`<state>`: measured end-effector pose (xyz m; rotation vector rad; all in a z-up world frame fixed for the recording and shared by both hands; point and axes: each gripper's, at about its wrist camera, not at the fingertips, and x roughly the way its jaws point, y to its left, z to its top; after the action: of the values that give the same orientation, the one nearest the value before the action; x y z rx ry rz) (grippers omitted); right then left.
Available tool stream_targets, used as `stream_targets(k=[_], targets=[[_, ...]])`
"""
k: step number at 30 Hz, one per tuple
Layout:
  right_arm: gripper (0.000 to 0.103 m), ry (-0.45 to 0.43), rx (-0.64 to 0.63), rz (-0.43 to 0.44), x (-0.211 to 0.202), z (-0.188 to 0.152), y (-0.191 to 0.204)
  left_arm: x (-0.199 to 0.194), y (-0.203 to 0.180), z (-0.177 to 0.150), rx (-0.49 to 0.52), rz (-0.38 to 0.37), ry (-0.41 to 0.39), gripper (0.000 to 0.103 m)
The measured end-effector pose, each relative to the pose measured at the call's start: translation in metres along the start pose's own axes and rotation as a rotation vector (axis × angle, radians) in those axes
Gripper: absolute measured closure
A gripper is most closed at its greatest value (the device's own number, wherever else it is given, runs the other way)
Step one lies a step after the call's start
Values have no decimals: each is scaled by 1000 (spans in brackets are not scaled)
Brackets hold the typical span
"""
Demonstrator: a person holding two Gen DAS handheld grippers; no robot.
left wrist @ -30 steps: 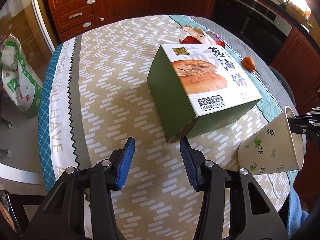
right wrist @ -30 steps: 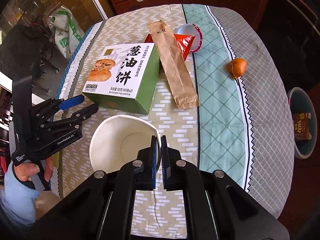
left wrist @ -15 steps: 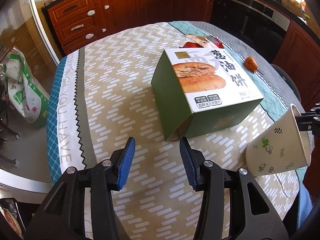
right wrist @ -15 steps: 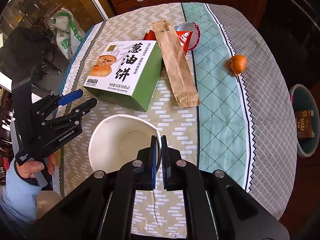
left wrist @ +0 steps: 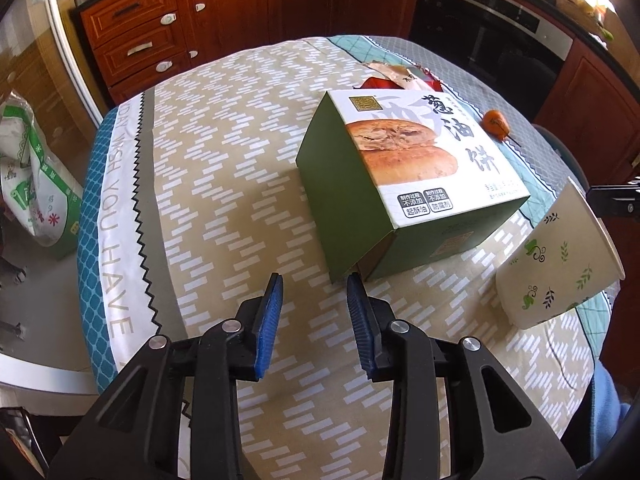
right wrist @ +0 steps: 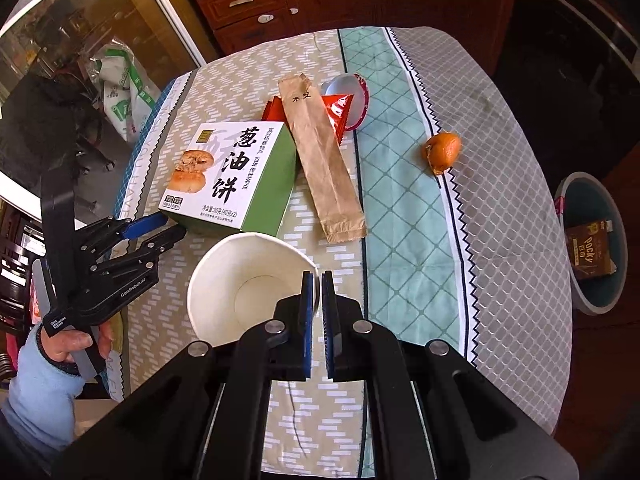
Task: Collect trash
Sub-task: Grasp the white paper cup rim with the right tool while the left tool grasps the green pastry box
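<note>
The right gripper [right wrist: 315, 280] had its jaws pinched together on the rim of the paper cup [right wrist: 252, 284], one blue pad inside the wall and one outside, with the cup tipped on its side and its mouth facing the wrist camera. From the left wrist view the same cup [left wrist: 560, 256] hung tilted just beside the green pastry box [left wrist: 404, 176], and whether its base touched the bench [left wrist: 224, 184] could not be told. The left gripper [left wrist: 314, 300] hovered with its jaws spread apart and nothing between them, just short of the box's near corner, where a flap looked slightly ajar.

Beyond the box lay a brown paper sleeve [right wrist: 324, 160] resting over a red wrapper [right wrist: 340, 110], and farther right of the box a piece of orange peel [right wrist: 442, 152] sat alone on the cloth. Well to the right of the box, down on the floor past the bench edge, stood the bin [right wrist: 592, 240] with a Pocky carton already in it.

The likely next step was carrying the cup over to that bin. The grip was on a thin paper rim only, so the wall could buckle or slide out of the pads during the swing, dropping the cup short of the bin. The box also looked too wide for the left jaws as they stood, so a careless closing might only shove it into the sleeve and wrapper behind it.
</note>
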<state>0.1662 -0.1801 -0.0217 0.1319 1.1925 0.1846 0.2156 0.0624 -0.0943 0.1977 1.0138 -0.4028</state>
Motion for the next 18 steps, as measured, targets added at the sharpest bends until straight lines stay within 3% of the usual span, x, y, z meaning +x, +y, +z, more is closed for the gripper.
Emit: stream_targets(k=[5,13,16,18], targets=[[99,40,-13,6,14,-2,4,3,-1,5,7,11,-6,69],[96,70,-30,18,24,-4,10,8,-27,10,156,60,-55,69],[96,76,-25,22,29,-4,10,9,-31,13,156,20,-56,96],[96,79,-28,27,31,-5,11,8,-31,15,143,15,-70,99]])
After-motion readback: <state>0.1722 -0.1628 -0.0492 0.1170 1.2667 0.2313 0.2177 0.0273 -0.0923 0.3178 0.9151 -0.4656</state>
